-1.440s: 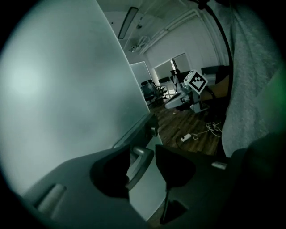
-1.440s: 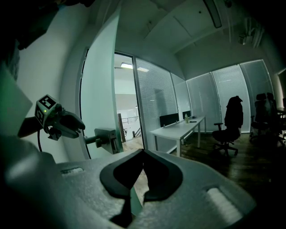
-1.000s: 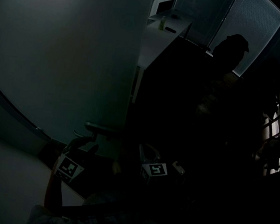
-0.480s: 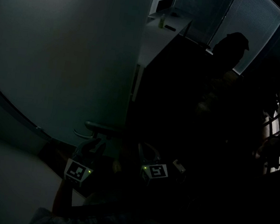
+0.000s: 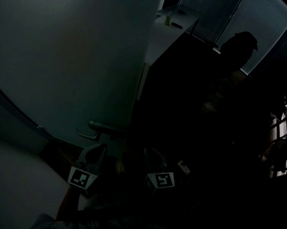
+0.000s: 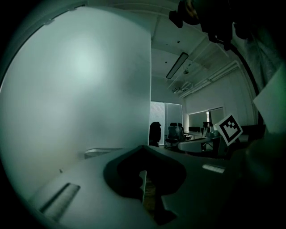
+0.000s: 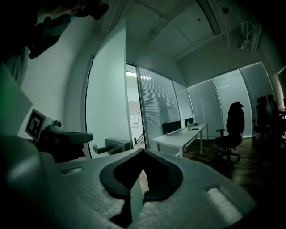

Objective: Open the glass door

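The room is dark. The frosted glass door fills the left of the head view, and its lever handle sticks out near the door's free edge. My left gripper hangs just below and in front of the handle, apart from it. Its jaws have just been closing and now stand shut with nothing between them. In the left gripper view the left gripper has the handle off to its left. My right gripper is shut and empty beside it. From the right gripper I see the handle ahead on the left.
Behind the door stands a long white desk with a small bottle. An office chair with a dark jacket stands before window blinds. The person's sleeve shows at the bottom of the head view.
The left gripper has shifted a little to the right under the handle and rolled. Its two fingers, spread before, have come together. The right gripper has risen slightly.
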